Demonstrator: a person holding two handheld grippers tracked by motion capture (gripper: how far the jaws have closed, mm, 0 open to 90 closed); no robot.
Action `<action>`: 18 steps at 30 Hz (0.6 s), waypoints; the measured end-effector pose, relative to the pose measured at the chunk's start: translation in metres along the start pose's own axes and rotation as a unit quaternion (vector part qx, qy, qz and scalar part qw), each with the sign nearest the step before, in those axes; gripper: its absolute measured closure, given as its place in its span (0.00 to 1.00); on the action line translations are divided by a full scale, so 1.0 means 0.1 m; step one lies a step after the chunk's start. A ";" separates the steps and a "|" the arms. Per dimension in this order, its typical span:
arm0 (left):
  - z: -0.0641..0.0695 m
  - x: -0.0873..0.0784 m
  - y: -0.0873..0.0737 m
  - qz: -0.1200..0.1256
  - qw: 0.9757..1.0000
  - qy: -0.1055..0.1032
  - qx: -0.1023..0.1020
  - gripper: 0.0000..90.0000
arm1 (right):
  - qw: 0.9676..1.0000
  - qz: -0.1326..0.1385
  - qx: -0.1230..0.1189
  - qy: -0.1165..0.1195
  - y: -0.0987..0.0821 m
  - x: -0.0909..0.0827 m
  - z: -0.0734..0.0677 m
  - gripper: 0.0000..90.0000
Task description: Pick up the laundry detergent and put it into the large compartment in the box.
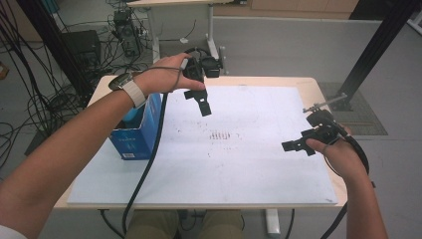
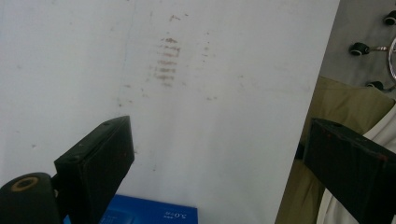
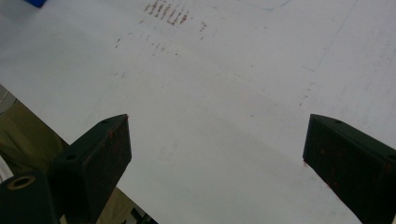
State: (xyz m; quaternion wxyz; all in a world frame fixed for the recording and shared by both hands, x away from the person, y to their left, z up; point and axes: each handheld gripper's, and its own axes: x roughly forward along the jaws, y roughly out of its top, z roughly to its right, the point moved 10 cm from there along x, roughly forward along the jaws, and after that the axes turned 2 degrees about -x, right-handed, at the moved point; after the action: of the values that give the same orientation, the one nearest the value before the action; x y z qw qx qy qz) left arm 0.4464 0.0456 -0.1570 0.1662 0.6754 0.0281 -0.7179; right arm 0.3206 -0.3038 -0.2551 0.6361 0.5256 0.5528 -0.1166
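The left gripper (image 1: 199, 99) is hovering with its jaws spread wide and nothing between them, pointing down at the white board (image 1: 259, 164) from the board's eleven o'clock corner. In its own view the jaws are standing far apart over bare board, with the top of the blue box (image 2: 154, 215) peeking in at six o'clock. That box (image 1: 137, 134) is sitting at the board's nine o'clock edge, directly under the left forearm, with its top open; being the nearest thing to the left gripper, it is probably what the work concerns, and the open jaws suggest readiness to reach in.

The right gripper (image 1: 298, 145) is also holding its jaws spread and empty, floating low over the board's three o'clock side, well apart from the box, likely waiting its turn or ready to steady something.

Toward the middle of the board, a patch of reddish-brown smudges (image 1: 219, 135) is lying, touched by neither gripper.
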 end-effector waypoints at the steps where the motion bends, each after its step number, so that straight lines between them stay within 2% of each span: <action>1: 0.00 0.00 0.00 0.000 1.000 0.000 0.000 0.10 | 1.000 0.000 0.000 0.000 0.00 0.00 0.00 0.08; 18: 0.00 0.02 0.01 -0.006 1.000 0.000 0.001 0.10 | 1.000 0.002 -0.007 0.000 -0.02 0.00 0.03 0.08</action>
State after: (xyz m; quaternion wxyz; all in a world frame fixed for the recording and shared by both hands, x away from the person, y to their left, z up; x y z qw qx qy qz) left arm 0.4469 0.0443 -0.1592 0.1617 0.6755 0.0314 -0.7188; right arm 0.3210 -0.3066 -0.2568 0.6398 0.5223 0.5526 -0.1117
